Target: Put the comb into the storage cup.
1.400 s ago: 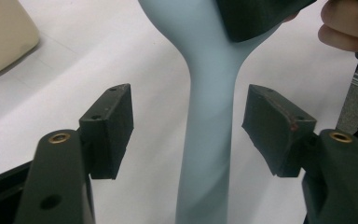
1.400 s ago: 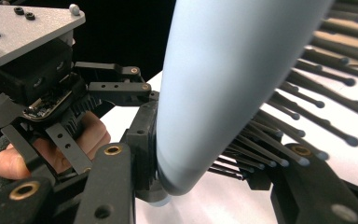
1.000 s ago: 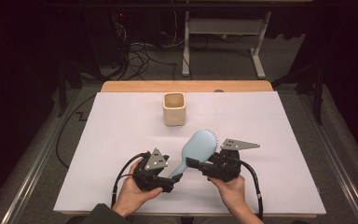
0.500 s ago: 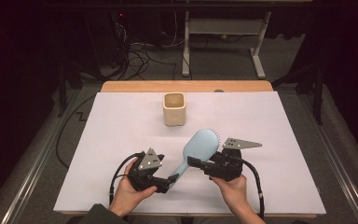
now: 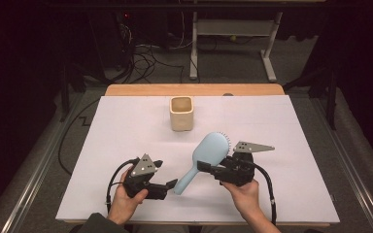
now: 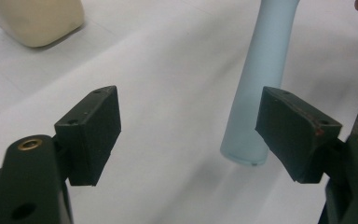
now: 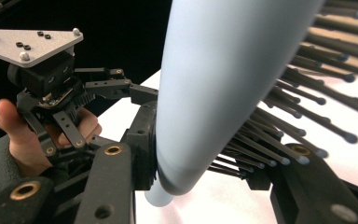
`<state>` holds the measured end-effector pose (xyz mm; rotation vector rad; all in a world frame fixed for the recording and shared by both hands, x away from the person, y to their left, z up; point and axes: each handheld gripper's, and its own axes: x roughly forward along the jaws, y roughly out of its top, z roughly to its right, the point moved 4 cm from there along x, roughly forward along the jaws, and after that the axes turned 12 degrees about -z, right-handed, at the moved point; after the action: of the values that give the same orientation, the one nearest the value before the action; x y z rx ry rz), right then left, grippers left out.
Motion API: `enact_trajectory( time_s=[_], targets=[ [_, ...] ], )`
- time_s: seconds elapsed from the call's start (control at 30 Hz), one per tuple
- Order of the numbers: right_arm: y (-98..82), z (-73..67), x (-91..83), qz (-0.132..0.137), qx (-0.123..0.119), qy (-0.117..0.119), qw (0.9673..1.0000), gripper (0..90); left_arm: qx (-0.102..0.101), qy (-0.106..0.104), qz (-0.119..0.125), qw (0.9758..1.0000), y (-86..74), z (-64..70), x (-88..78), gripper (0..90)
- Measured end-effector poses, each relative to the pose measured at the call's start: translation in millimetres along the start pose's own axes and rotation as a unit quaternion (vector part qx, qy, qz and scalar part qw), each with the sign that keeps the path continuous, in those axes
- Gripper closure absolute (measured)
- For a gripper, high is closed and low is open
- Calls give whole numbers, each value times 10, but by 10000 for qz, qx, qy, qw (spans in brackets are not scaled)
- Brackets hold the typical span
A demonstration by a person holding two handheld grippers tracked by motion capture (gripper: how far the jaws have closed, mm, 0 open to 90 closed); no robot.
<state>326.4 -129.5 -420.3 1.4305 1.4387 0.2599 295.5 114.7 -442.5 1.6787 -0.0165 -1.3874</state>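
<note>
Brush: a pale blue hairbrush (image 5: 205, 158) of smooth matt plastic; oval head, round tapering handle with a blunt flat end; it lies aslant over the near middle of the worktop, head toward the cup, handle end toward the left hand-held gripper; the handle end hangs above the sheet with a soft shadow under it
Bristles: thin dark pins with small ball tips (image 7: 303, 135), set in rows on the head's right side; seen as a fine dark fringe along the head's edge in the high view
Right hand-held gripper: right hand-held gripper (image 5: 213, 170) clenched on the brush where head meets handle; one black jaw on the smooth back, the other among the pins; black linkage with brass-coloured bushes; grey three-cornered plate on top; black cable looping behind the hand
Left hand-held gripper: left hand-held gripper (image 6: 189, 135) released, jaws wide apart; matt black block pads (image 6: 95, 130), the right pad chipped with a reddish spot; the handle end sits just inside the right pad, apart from it as far as can be told
Cup: cream cup (image 5: 181, 113), squarish with rounded corners, smooth glazed look, upright, well beyond the brush
Worktop: worktop (image 5: 126, 121) covered by a plain white sheet; a light wood edge shows at the far side
Writing: no label or brand can be read on any of these
</note>
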Motion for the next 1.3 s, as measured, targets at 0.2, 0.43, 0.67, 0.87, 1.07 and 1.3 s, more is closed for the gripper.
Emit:
enact_trajectory(
  time_s=[0.2, 0.43, 0.67, 0.87, 1.07, 1.3],
  targets=[
    [21, 38, -55, -39, 13, -119, 9999, 566, -158, 4, -70, 9998, -97, -108, -46, 227],
    [44, 79, -141, -48, 11, -226, 9997, 566, -262, 73, -185, 9995, -212, -224, -84, 221],
    [54, 135, -250, -35, 52, -366, 9993, 566, -531, 120, -212, 9983, -348, -351, -129, 219],
    [55, 189, -338, -26, 85, -471, 9989, 566, -777, 196, -106, 9967, -477, -476, -194, 217],
    [67, 238, -426, -17, 109, -573, 9983, 566, -999, 356, 93, 9943, -562, -612, -241, 208],
    [113, 307, -516, -15, 152, -718, 9973, 566, -1128, 537, 396, 9914, -639, -738, -291, 201]
  ],
)
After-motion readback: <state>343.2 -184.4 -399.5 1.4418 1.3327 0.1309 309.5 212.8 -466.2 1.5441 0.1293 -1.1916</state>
